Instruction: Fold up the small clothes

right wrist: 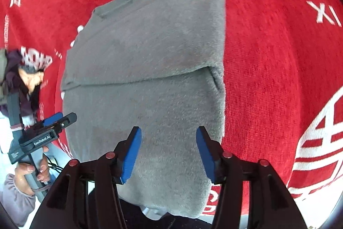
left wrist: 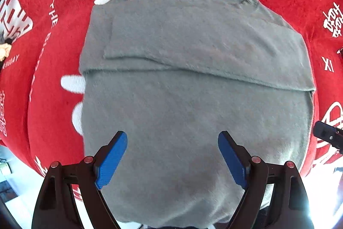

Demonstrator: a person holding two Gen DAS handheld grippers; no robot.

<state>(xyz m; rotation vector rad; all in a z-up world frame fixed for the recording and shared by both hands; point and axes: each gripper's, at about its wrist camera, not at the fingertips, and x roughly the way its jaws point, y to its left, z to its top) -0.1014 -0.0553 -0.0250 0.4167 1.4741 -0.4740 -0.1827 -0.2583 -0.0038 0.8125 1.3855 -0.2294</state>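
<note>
Grey sweater (left wrist: 193, 100) lies folded flat on red cloth (left wrist: 53, 83); left gripper (left wrist: 172, 161) and right gripper (right wrist: 169, 156) both above it w/ jaws apart, nothing held.

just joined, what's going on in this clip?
A person with a two-finger gripper in each hand is folding a fuzzy grey sweater laid on a red cloth with white lettering. The sleeves are already folded across the body, giving a neat rectangle with the collar at the far end. Both the left gripper and the right gripper hang over the near hem with blue-padded jaws open, holding nothing. The lengthwise fold is not yet done.
</note>
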